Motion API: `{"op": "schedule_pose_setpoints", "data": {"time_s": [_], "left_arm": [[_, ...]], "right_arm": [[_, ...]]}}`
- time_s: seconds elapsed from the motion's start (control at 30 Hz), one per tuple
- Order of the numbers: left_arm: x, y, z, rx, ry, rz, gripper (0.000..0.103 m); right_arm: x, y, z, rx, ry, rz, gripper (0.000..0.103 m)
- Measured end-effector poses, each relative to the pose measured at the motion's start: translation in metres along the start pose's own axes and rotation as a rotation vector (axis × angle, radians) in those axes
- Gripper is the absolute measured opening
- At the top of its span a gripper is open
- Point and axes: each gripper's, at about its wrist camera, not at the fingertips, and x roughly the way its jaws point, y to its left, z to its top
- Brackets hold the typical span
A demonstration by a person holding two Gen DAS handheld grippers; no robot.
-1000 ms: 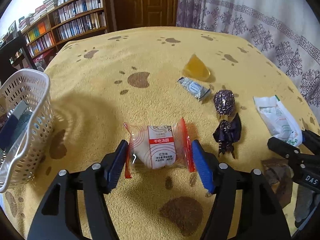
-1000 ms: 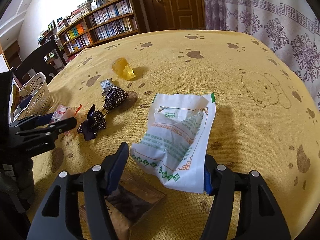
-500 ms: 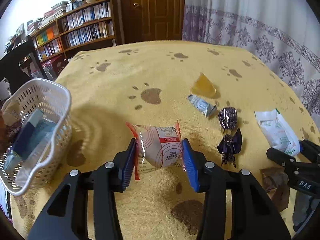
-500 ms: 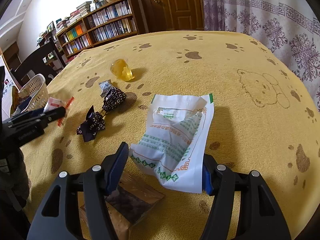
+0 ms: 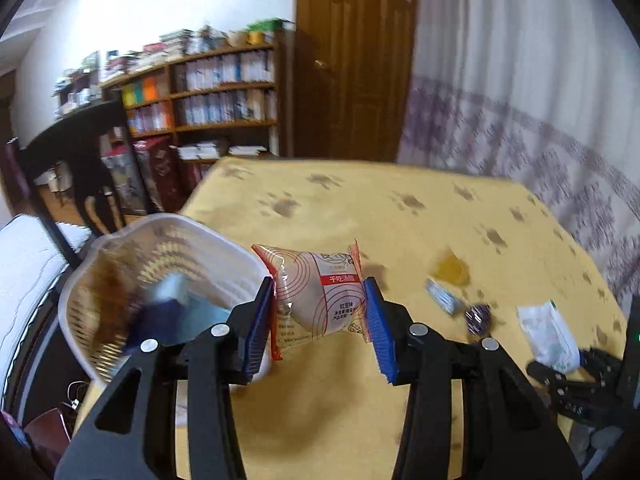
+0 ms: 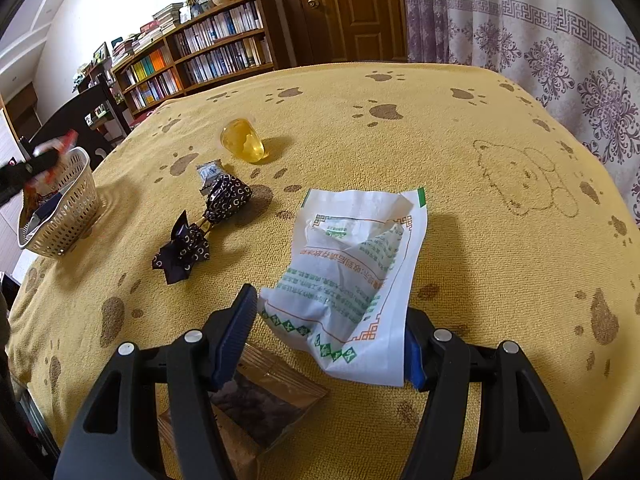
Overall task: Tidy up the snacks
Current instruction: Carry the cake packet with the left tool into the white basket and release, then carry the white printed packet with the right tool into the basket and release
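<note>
Snack packet (image 5: pixel 318 300) clamped in left claw (image 5: pixel 318 326)

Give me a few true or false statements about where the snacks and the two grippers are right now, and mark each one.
1. The left gripper is shut on a red-edged snack packet. True.
2. That packet lies on the yellow cloth. False: it is held up in the air, beside the rim of the white basket.
3. The white basket is empty. False: it already holds some items.
4. The white and green bag lies on the cloth between the right gripper's fingers. True.
5. The yellow jelly cup is inside the basket. False: it sits on the cloth.
</note>
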Motion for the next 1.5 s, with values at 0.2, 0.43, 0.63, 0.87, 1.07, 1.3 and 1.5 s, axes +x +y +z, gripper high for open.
{"op": "schedule_pose_setpoints", "data": {"time_s": [0.2, 0.43, 0.63, 0.87, 1.07, 1.3, 1.5], "left_arm": [[0.01, 0.049, 0.006, -0.111, 0.001, 0.09, 0.048], [0.008, 0.077, 0.007, -0.196, -0.022, 0.138, 0.076], [0.006, 0.072, 0.007, -0.193, -0.03, 0.133, 0.079], [0.004, 0.062, 0.009, -0.174, -0.032, 0.12, 0.082], [-0.001, 0.057, 0.01, -0.173, -0.041, 0.112, 0.085], [-0.006, 0.056, 0.012, -0.167, -0.052, 0.106, 0.085], [-0.011, 0.064, 0.014, -0.194, -0.065, 0.112, 0.085]], "right_arm": [[0.0, -0.001, 0.0, -0.001, 0.0, -0.001, 0.063], [0.0, 0.0, 0.0, -0.001, -0.001, -0.001, 0.063], [0.0, 0.0, 0.0, 0.0, -0.001, -0.001, 0.063], [-0.001, -0.003, 0.001, 0.013, -0.009, -0.002, 0.064], [-0.001, -0.002, 0.002, 0.017, -0.012, -0.02, 0.068], [0.006, 0.01, 0.011, -0.009, -0.005, -0.06, 0.067], [0.01, 0.017, 0.007, -0.058, -0.001, -0.116, 0.042]]}}
